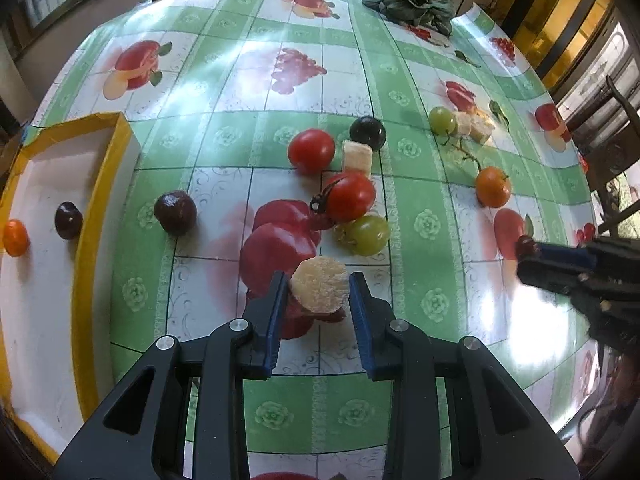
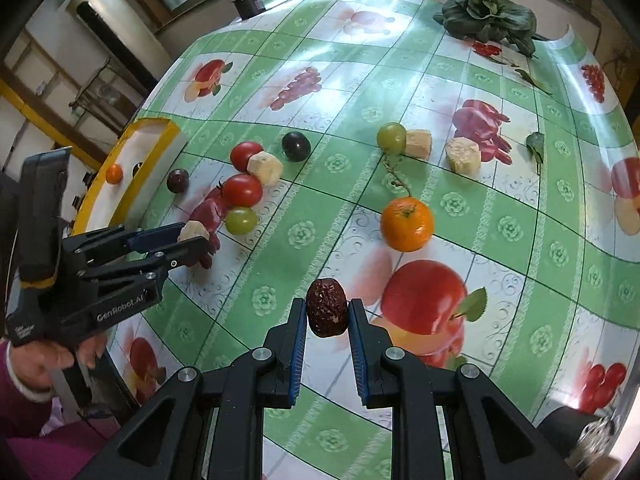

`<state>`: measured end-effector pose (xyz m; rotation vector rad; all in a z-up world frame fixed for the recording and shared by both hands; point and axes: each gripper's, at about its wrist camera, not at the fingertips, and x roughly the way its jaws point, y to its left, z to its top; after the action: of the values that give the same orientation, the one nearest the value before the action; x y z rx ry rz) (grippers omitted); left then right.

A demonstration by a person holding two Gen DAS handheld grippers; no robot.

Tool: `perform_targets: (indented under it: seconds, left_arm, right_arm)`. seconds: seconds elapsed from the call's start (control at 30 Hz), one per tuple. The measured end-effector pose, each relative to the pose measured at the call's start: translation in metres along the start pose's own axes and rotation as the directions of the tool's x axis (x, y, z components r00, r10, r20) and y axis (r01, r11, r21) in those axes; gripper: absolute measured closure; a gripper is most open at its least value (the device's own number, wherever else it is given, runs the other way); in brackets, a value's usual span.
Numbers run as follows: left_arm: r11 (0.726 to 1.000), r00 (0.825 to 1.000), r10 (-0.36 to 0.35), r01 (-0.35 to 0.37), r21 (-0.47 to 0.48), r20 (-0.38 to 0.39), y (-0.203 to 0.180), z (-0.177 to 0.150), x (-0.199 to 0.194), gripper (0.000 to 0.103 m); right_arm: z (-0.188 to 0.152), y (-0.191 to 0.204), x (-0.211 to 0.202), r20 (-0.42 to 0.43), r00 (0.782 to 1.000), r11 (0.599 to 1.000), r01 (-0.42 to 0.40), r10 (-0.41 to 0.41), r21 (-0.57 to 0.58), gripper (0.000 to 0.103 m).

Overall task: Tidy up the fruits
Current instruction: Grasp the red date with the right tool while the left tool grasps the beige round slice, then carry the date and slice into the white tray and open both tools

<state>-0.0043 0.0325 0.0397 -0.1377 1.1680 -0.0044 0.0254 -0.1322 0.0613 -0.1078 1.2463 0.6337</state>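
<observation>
My left gripper (image 1: 319, 286) is shut on a pale yellow fruit chunk (image 1: 320, 285), held just above the tablecloth; the right wrist view shows the same grip at the left gripper (image 2: 192, 236). My right gripper (image 2: 327, 312) is shut on a wrinkled dark red date (image 2: 326, 307); it shows blurred at the right edge as the right gripper (image 1: 528, 252). Loose on the cloth lie two red tomatoes (image 1: 311, 150) (image 1: 352, 195), a green grape (image 1: 367, 234), dark plums (image 1: 175, 212) (image 1: 367, 132), an orange (image 2: 407, 223) and more pale chunks (image 2: 463, 155). A yellow-rimmed white tray (image 1: 96, 216) at left holds a small orange (image 1: 15, 237) and a dark plum (image 1: 68, 220).
A green leafy vegetable (image 2: 488, 14) lies at the table's far right end, with stray leaves (image 2: 535, 146) nearby. A second green grape (image 2: 391, 137) on a stem sits beside a chunk. A person's hand in a magenta sleeve (image 2: 24, 380) holds the left tool. A chair stands beyond the right table edge.
</observation>
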Motion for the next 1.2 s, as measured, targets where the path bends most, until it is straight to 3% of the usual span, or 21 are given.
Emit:
perform_targets:
  seconds: [0.13,0.6,1.2]
  left_arm:
    - [1.0,1.0,0.016,-0.016,-0.005,0.014,-0.006,0.003,-0.005,0.073]
    - [1.0,0.999,0.013,-0.013,0.005,0.036,-0.013,0.007,-0.018,0.073]
    - [0.998,0.996,0.045,-0.042,-0.044,0.081,0.023,0.003,-0.042,0.073]
  right_arm:
    - [0.0,0.002,0.002,0.012,1.0,0.999,0.008,-0.009,0.048,0.083]
    - [0.005,0.024,0.003,0.015,0.999,0.999,0.033,-0.034,0.031,0.083]
    - [0.022,0.068,0.007,0.03,0.999,0.999,0.024,-0.023,-0.027,0.083]
